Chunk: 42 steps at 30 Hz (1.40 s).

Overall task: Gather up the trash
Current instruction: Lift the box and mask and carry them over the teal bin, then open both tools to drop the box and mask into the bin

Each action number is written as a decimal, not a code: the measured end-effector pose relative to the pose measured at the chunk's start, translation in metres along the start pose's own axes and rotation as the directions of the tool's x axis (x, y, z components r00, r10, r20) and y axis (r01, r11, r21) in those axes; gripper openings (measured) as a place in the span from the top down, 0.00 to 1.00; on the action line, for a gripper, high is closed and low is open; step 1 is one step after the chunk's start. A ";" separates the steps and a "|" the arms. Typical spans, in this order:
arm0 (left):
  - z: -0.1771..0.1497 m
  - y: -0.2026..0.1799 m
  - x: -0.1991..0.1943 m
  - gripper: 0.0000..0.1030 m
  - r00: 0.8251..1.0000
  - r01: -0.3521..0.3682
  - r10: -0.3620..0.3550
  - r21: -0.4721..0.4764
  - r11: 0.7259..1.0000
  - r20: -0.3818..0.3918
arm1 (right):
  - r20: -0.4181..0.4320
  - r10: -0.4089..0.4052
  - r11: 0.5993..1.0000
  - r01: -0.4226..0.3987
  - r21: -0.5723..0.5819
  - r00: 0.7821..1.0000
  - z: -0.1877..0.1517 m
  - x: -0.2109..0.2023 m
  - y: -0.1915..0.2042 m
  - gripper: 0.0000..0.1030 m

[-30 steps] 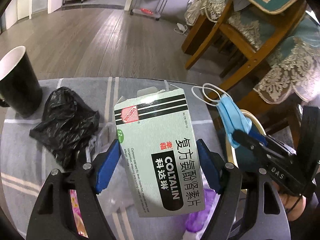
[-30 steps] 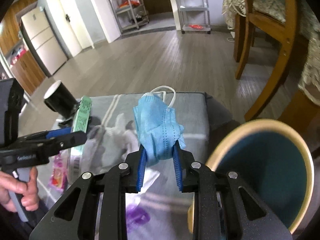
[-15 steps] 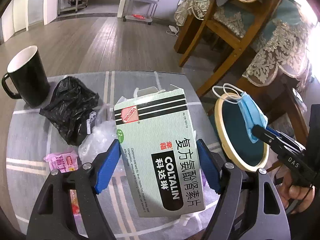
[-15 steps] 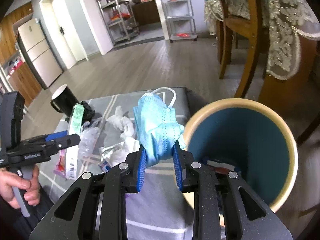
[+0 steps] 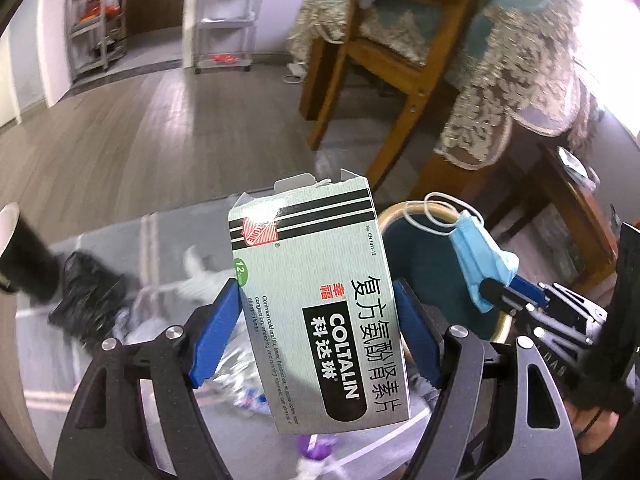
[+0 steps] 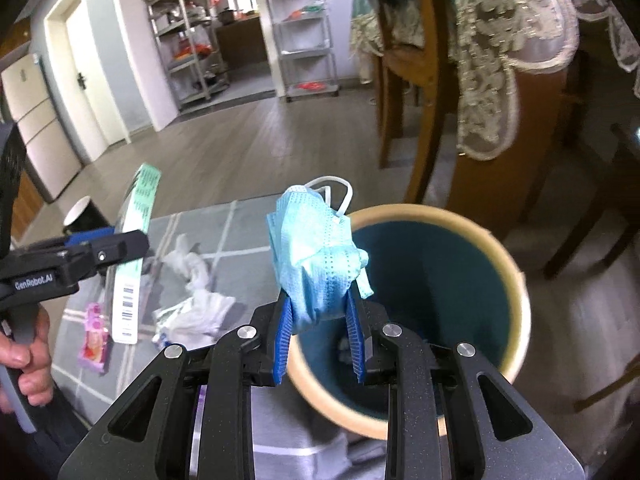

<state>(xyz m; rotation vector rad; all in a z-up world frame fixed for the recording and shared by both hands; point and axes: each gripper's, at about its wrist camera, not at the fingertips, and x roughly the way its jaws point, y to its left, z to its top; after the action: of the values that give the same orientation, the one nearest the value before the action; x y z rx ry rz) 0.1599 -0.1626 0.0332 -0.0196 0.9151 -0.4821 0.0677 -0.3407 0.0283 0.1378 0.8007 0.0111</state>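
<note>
My left gripper (image 5: 318, 328) is shut on a pale green Coltalin medicine box (image 5: 320, 292) and holds it up above the table; the box shows edge-on in the right wrist view (image 6: 134, 256). My right gripper (image 6: 320, 338) is shut on a crumpled blue face mask (image 6: 318, 264) and holds it over the near rim of the round teal bin with a tan rim (image 6: 516, 280). In the left wrist view the mask (image 5: 480, 256) hangs over the bin (image 5: 424, 256).
On the grey striped table (image 6: 240, 216) lie white crumpled tissues (image 6: 192, 268), a pink wrapper (image 6: 96, 338), a black plastic bag (image 5: 88, 296) and a black mug (image 5: 24, 256). Wooden chairs and a lace-covered table (image 6: 500, 60) stand behind the bin.
Both grippers have moved right toward the bin with their loads. The mask now hangs over the bin's rim, and the box has come nearer to the bin.
</note>
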 end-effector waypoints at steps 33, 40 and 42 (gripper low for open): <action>0.017 -0.097 0.124 0.25 0.982 0.101 -0.094 0.036 0.994 -0.161 | -0.168 -0.078 0.978 0.108 0.177 0.983 -0.033 0.026 -0.095 0.62; 0.012 -0.067 0.099 0.23 0.987 0.088 -0.088 -0.005 0.996 -0.133 | -0.140 -0.081 0.981 0.104 0.163 0.987 -0.032 0.023 -0.084 0.56; 0.010 -0.054 0.088 0.22 0.990 0.076 -0.077 -0.016 0.997 -0.118 | -0.134 -0.079 0.982 0.101 0.160 0.988 -0.031 0.022 -0.082 0.54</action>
<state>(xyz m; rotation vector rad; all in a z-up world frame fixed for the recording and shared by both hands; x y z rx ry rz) 0.1915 -0.2492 -0.0157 -0.0362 1.0368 -0.5539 0.0572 -0.4166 -0.0192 0.2611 0.9348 -0.1344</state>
